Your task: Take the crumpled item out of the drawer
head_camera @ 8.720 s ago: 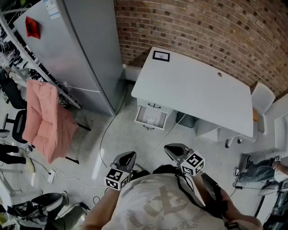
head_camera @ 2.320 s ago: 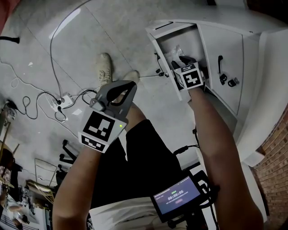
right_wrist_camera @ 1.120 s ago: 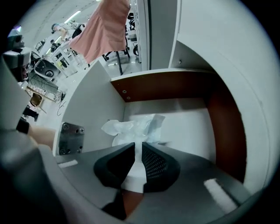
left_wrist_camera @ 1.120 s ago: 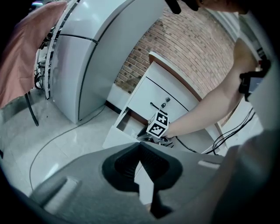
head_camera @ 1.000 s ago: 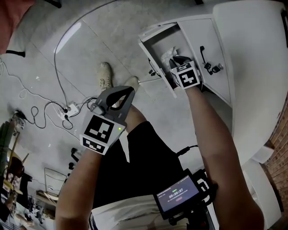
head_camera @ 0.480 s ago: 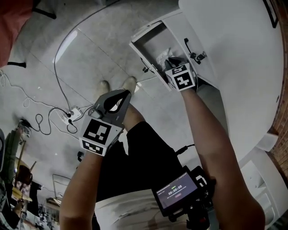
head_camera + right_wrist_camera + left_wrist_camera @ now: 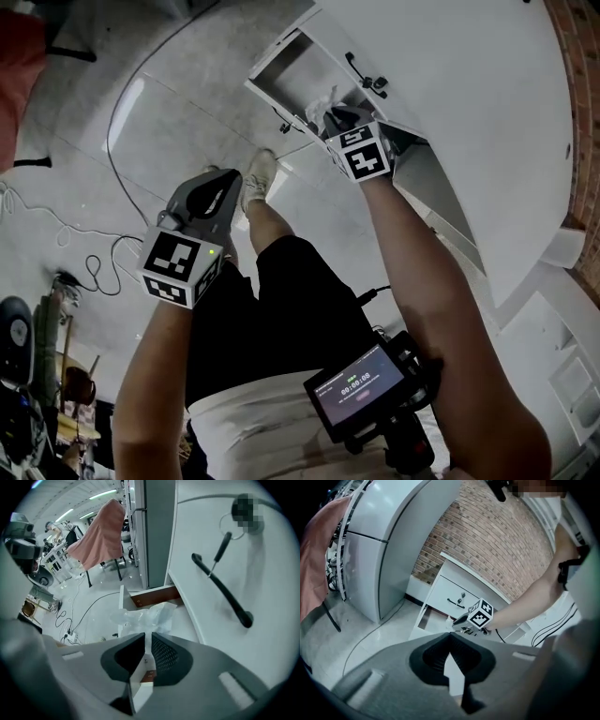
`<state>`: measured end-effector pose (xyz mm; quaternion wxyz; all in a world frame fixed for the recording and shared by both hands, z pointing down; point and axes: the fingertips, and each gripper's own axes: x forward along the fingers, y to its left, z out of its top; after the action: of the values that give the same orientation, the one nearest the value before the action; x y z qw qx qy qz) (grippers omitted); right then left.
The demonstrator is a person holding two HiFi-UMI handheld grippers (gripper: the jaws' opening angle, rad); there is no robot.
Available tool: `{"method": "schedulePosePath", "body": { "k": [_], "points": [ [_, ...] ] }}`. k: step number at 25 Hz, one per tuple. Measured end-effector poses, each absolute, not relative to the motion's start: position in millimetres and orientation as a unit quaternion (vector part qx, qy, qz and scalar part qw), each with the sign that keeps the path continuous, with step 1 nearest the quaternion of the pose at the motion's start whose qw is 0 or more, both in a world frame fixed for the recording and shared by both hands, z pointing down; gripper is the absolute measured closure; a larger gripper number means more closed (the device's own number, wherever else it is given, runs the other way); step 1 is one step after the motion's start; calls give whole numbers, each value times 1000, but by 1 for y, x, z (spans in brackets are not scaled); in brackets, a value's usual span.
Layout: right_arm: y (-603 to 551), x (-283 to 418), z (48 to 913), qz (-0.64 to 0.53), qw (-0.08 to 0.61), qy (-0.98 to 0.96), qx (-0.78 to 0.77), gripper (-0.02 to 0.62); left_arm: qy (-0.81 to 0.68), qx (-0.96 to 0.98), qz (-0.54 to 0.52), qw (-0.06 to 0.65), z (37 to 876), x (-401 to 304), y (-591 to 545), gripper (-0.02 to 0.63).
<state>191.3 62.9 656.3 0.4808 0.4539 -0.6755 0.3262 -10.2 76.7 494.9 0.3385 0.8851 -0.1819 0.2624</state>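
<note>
Left gripper point(image 7: 450, 634): jaws together, nothing between them, held over the floor. Right gripper point(image 7: 146, 637): jaws nearly closed, tips pinching the crumpled plastic point(image 7: 140, 616). The plastic is over the open drawer point(image 7: 152, 596), beside the desk front point(image 7: 225, 634).

Two grippers: left gripper point(image 7: 228, 184), right gripper point(image 7: 330, 114). One drawer point(image 7: 292, 67), one crumpled bag point(image 7: 140, 615), one desk point(image 7: 459, 84), one screen point(image 7: 357, 385).

The screen point(image 7: 354, 382) shows a small row of digits like a running timer, too blurred to read surely. Above the screen, the left cube point(image 7: 178, 269) and right cube point(image 7: 359, 152) carry black-and-white square markers.
</note>
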Motion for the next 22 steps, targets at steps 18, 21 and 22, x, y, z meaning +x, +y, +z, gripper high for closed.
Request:
{"method": "schedulePosePath", "body": {
  "k": [18, 21, 22],
  "points": [
    [113, 163, 555, 360, 389, -675, 513, 545, -148, 900, 275, 304, 423, -28, 87, 601],
    [116, 157, 534, 355, 375, -681, 518, 545, -141, 904, 272, 298, 407, -27, 90, 601],
    [115, 156, 527, 353, 370, -684, 521, 545, -141, 906, 270, 294, 403, -26, 89, 602]
  ]
}}
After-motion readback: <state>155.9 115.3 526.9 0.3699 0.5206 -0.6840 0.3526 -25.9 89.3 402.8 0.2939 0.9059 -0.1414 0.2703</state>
